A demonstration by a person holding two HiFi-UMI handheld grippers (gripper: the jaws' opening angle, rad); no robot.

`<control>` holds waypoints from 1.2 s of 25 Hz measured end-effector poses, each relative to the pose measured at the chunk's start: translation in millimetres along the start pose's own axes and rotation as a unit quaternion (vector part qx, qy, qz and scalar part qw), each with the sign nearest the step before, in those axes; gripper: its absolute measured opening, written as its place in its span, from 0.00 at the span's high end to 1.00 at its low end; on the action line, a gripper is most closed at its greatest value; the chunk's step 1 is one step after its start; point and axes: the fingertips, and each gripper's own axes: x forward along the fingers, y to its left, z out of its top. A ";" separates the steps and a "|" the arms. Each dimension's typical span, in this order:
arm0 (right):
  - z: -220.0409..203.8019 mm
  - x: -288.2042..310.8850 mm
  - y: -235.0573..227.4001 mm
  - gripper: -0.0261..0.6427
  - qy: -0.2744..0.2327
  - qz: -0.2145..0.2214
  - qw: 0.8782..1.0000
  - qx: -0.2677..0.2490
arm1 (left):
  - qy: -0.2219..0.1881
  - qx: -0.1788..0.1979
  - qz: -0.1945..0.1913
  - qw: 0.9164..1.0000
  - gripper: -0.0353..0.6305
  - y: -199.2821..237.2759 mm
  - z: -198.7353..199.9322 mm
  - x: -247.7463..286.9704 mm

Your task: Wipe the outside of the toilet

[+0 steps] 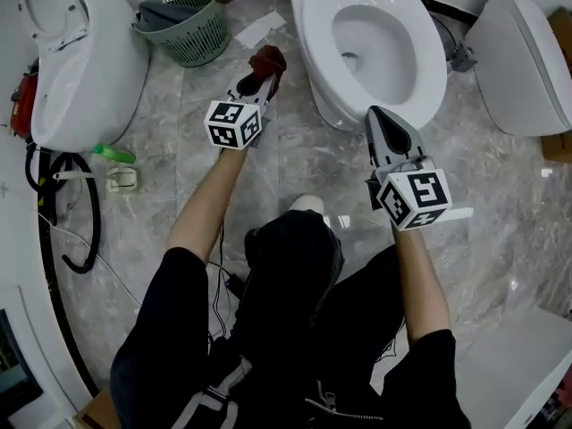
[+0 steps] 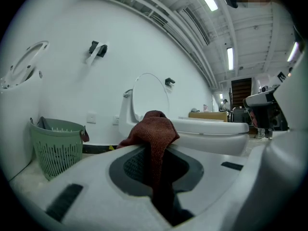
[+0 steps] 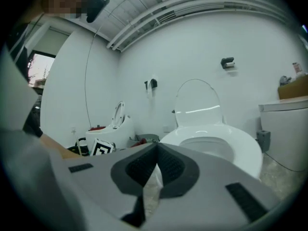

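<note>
A white toilet (image 1: 371, 34) with its lid up stands at the top middle of the head view. My left gripper (image 1: 259, 74) is shut on a dark red cloth (image 1: 266, 61), held just left of the bowl's outer wall and apart from it. In the left gripper view the cloth (image 2: 153, 134) bunches up over the jaw tips with the toilet (image 2: 202, 129) behind. My right gripper (image 1: 375, 114) hovers at the bowl's front rim, jaws shut with nothing between them. The right gripper view shows the toilet (image 3: 211, 138) close ahead.
A green laundry basket (image 1: 188, 21) stands left of the toilet. Another white toilet (image 1: 76, 56) lies at far left with black hoses (image 1: 71, 204) beside it, and a third fixture (image 1: 523, 56) stands at right. The floor is grey marble tile (image 1: 295, 159).
</note>
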 end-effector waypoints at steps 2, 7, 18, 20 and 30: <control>-1.3 18.3 13.1 0.96 0.002 0.020 1.000 -0.002 | 0.000 -0.003 0.003 1.000 0.87 5.2 -0.8 8.2; -8.9 66.3 47.7 0.96 0.010 0.066 0.998 -0.002 | 0.003 -0.004 -0.009 1.000 0.87 11.7 -6.2 33.6; -36.8 103.9 69.0 0.96 0.022 0.091 0.996 -0.001 | 0.007 -0.015 -0.038 0.999 0.87 30.0 -26.2 86.1; -40.0 98.5 67.0 0.96 0.024 0.089 0.996 -0.011 | 0.006 -0.018 -0.046 0.999 0.87 24.6 -31.7 88.4; -50.2 51.2 54.6 0.96 0.026 0.058 0.998 -0.018 | -0.007 -0.046 -0.079 0.996 0.87 -26.0 -48.7 68.6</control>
